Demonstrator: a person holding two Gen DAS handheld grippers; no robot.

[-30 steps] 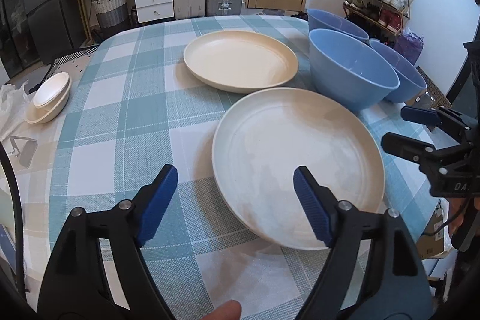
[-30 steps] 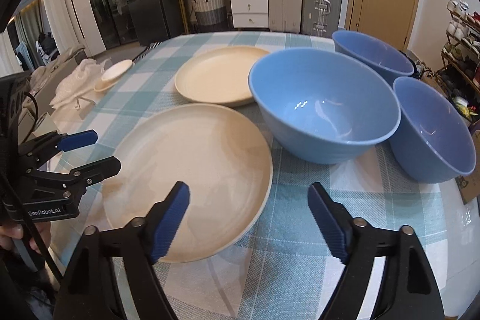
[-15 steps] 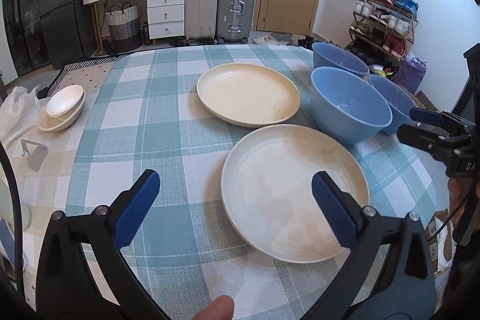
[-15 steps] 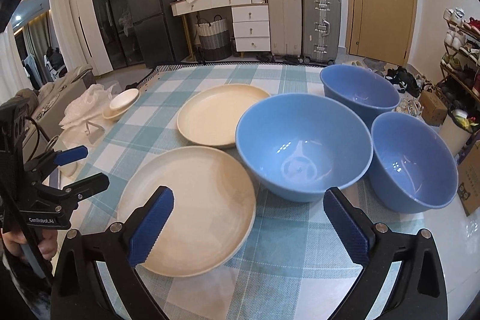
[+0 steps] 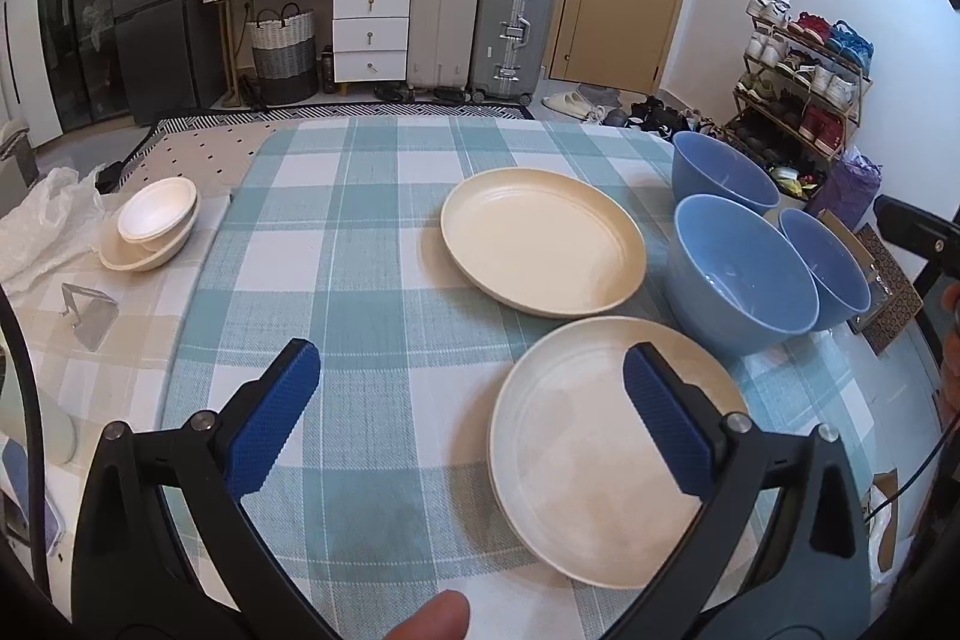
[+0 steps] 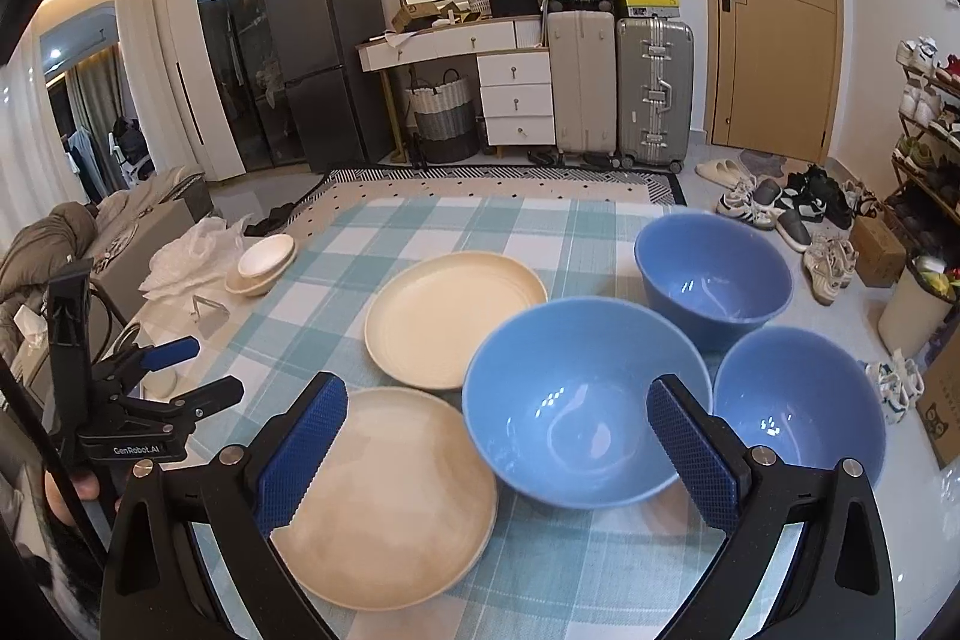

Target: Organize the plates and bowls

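The left tongs (image 5: 471, 412) are standing wide apart with nothing between their blue pads, hovering above the bench (image 5: 372, 280), which is wearing a teal-and-white checked cloth. In the left wrist view the near plate (image 5: 576, 454) is lying flat at the lower right of the frame; it is cream, round, with a low raised rim and faint rings on its face. The far plate (image 5: 543, 247) is sitting just above it in the frame, the same cream colour and the same shape, the two rims nearly meeting; whether they touch cannot be told.

The right tongs (image 6: 497, 445) are also gaping wide and gripping nothing. In the right wrist view three blue bowls are grouped at the right half of the frame: the big bowl (image 6: 585, 403) is sitting at centre right beside the near plate, the far bowl (image 6: 714, 274) is above it, and the right bowl (image 6: 798, 400) is at the right edge. All three are plain, deep, glossy inside and upright.

At the middle left, small white bowls (image 6: 261, 268) are nested on a beige cloth.
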